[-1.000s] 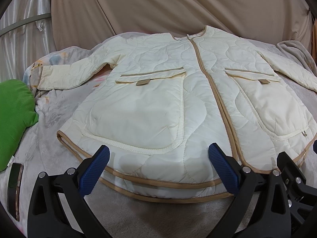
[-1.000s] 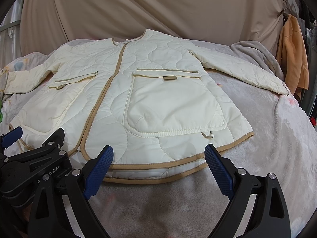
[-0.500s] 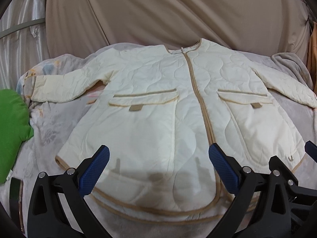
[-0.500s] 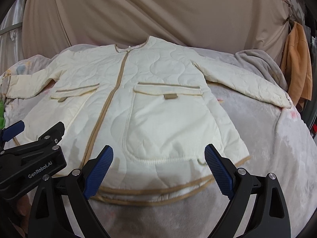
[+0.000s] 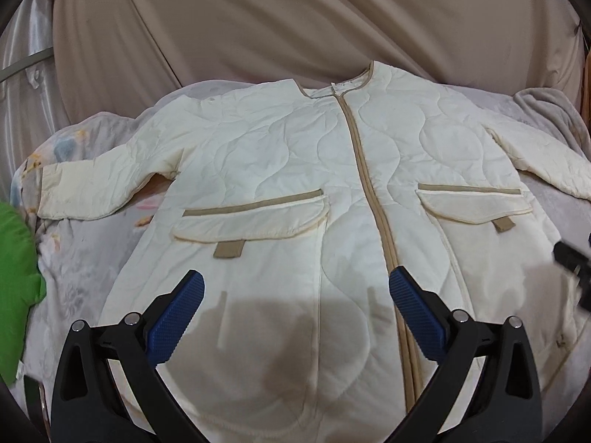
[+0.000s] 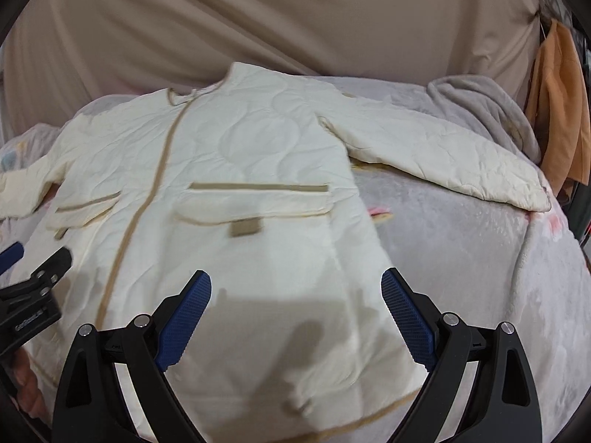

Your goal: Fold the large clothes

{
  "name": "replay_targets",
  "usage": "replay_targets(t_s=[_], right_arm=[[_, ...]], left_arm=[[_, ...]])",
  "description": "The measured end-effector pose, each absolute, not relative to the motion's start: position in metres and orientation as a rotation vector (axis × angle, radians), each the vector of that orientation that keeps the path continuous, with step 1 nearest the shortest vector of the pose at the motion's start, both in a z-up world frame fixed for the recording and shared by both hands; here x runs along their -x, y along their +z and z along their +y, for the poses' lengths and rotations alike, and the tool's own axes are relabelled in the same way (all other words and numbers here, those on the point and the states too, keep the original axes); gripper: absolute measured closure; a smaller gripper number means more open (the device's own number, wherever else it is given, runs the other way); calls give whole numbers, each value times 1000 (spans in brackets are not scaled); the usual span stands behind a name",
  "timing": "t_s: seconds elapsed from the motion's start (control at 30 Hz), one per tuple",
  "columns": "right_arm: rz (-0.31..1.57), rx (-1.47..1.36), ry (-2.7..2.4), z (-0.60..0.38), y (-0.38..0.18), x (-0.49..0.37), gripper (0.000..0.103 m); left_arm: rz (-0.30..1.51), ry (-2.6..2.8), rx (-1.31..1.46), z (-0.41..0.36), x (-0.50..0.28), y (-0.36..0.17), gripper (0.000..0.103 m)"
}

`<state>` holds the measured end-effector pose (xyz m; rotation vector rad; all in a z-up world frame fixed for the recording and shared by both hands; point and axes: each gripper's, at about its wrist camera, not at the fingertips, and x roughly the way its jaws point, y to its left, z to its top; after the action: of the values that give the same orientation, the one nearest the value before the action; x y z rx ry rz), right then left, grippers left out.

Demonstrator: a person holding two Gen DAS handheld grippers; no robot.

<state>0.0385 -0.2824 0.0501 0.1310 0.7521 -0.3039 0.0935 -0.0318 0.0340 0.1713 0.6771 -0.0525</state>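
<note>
While both grippers hang over it, the cream quilted jacket with tan trim lies flat, front up and zipped, sleeves out, on a grey fleece blanket (green cushion off left). Left gripper and right gripper are spread wide, gripping nothing; the right view's a bit blurry, so contact's hard to call.

The jacket is quilted cream cloth, matt, with tan woven trim; the blanket beneath looks fleecy and soft; the left gripper's fingers carry ribbed blue rubbery pads on matt black plastic
</note>
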Motion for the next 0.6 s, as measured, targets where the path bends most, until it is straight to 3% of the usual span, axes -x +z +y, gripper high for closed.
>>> replay_targets(t_s=[0.4, 0.6], right_arm=[[654, -619, -735, -581, 32, -34, 13], [633, -719, -832, -653, 15, -29, 25]], left_arm=[[732, -18, -150, 7, -140, 19, 5], [732, 25, -122, 24, -154, 23, 5]])
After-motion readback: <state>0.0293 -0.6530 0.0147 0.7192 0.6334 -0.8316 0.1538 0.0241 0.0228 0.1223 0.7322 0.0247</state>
